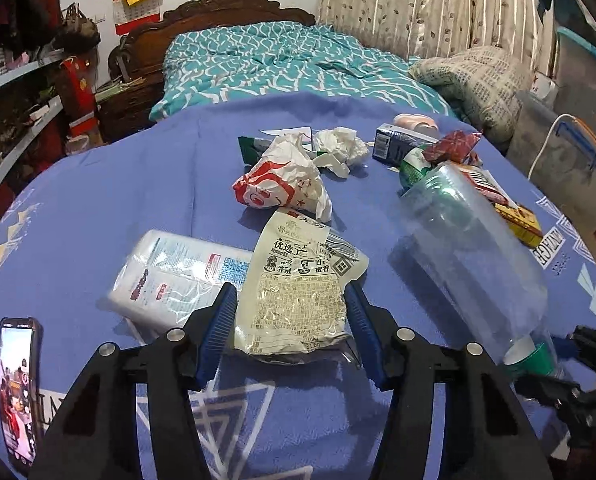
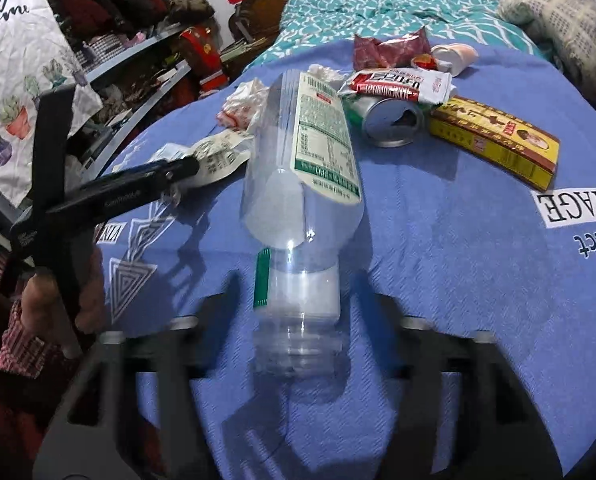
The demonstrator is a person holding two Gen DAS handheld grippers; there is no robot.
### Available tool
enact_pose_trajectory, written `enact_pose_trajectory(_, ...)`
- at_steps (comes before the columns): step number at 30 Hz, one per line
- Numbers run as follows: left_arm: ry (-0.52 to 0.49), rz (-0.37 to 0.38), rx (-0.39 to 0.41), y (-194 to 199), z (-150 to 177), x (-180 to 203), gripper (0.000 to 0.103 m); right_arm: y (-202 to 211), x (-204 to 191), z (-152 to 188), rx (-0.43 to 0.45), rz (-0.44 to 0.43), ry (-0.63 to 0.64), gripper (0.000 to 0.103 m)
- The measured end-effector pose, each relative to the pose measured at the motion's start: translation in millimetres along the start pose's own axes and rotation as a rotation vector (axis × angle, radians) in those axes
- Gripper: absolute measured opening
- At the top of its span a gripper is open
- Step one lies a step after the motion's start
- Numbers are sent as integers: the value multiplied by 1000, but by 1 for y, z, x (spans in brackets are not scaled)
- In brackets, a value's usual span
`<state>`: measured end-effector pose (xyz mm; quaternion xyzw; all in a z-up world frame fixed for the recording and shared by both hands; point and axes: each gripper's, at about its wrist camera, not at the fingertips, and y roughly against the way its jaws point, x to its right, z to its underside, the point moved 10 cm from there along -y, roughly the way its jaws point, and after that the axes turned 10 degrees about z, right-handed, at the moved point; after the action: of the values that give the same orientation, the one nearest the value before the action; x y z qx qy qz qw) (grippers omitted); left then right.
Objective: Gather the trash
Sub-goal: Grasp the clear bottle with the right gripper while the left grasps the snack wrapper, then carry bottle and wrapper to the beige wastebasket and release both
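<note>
Trash lies on a table with a blue cloth (image 1: 98, 184). My left gripper (image 1: 292, 304) is open, its blue pads either side of a cream food wrapper (image 1: 298, 288) that lies flat. A white tissue pack (image 1: 170, 276) lies to its left. A clear plastic bottle (image 2: 301, 184) with a green label lies between the fingers of my right gripper (image 2: 298, 304), neck toward the camera. That gripper is motion-blurred. The bottle also shows in the left wrist view (image 1: 469, 248), with the right gripper (image 1: 569, 368) at its neck.
A crumpled red-and-white bag (image 1: 286, 184), white tissue (image 1: 337, 144), a blue carton (image 1: 397, 142), a can (image 2: 393, 124), red wrappers (image 2: 397, 84) and a yellow box (image 2: 497, 140) lie further back. A phone (image 1: 18, 392) lies at front left. A bed (image 1: 290, 64) is behind, shelves (image 1: 18, 92) to the left.
</note>
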<state>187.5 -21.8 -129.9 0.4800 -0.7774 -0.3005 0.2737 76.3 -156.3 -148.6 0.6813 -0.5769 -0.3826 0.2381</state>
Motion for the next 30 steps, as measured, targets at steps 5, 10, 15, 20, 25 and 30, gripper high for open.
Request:
enact_pose_trajectory(5, -22, 49, -20, 11, 15, 15, 41, -9, -3, -23, 5, -46, -24, 83)
enact_pose_trajectory(10, 26, 137, -55, 14, 39, 27, 39, -20, -6, -21, -54, -90, -54, 45)
enact_pose_trajectory(15, 44, 245, -36, 39, 48, 34, 52, 6, 4, 4, -30, -40, 23, 44)
enact_pose_trajectory(20, 67, 222, 34, 54, 30, 24, 75, 29, 16, 19, 2, 13, 57, 60)
enact_pose_trajectory(25, 42, 189, -10, 34, 21, 28, 78, 33, 20, 4, 60, 19, 65, 80)
enact_pose_trajectory(30, -111, 106, -173, 3, 55, 46, 79, 15, 14, -5, 26, 13, 101, 84)
